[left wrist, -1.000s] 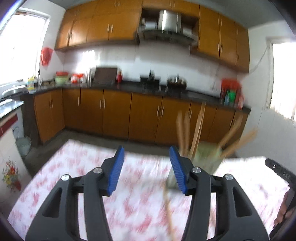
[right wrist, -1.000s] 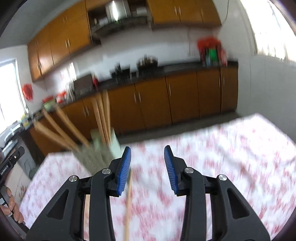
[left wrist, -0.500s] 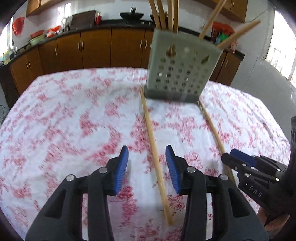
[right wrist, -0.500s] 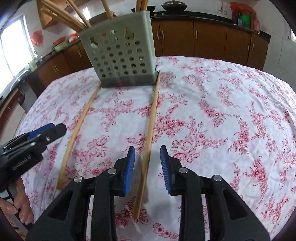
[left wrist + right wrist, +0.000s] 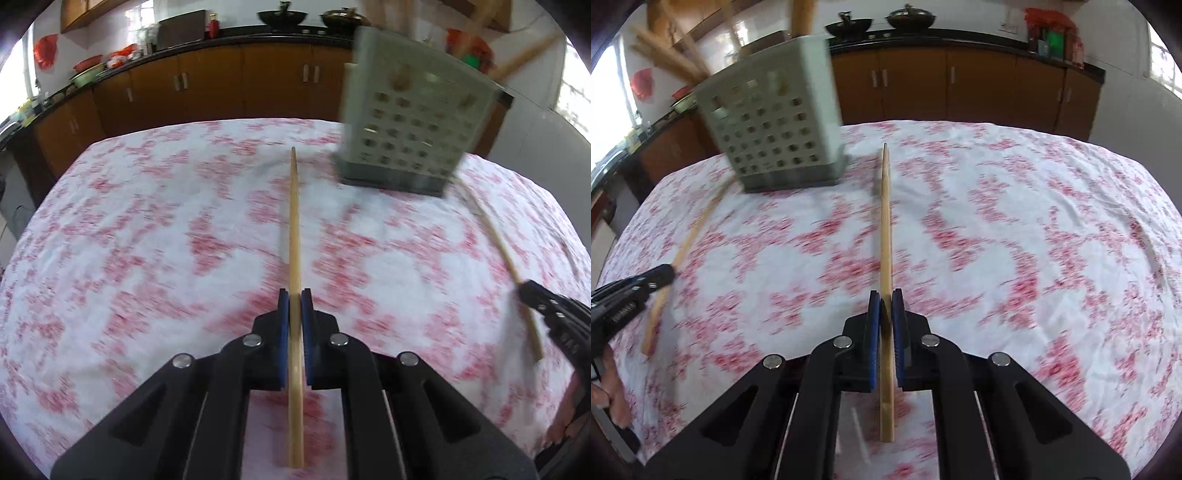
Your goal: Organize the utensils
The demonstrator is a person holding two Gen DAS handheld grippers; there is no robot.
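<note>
1. Left tongs [image 5: 294,295]: black plastic arms with blue ribbed pads, closed narrow on a long, straight, pale wooden chopstick [image 5: 294,229]. The stick runs forward between the pads, its tapered tip pointing toward the far table edge and its blunt butt passing back between the arms.

2. Right tongs [image 5: 885,297]: same build, pads pinched onto a second wooden chopstick [image 5: 885,221], likewise aligned along the fingers, thin end forward.

3. Each pair of tongs shows in the other's view: the right tongs [image 5: 554,314] at the right edge of the left camera, its stick [image 5: 506,258] slanting toward the holder; the left tongs [image 5: 631,295] at the left edge of the right camera, with its stick [image 5: 690,236] blurred.

4. Utensil holder [image 5: 410,122]: a boxy, grey-green plastic caddy with rounded corners, walls pierced by rows of round holes, on a darker base. It stands on the table beyond both sticks, between them. More wooden chopsticks [image 5: 665,55] stick out of its top, splayed at angles.

5. Table [image 5: 147,240]: covered by a white cloth printed with red flowers, slightly creased.

6. Background: brown wooden cabinets [image 5: 979,88] under a dark countertop, carrying dark woks [image 5: 282,16].
</note>
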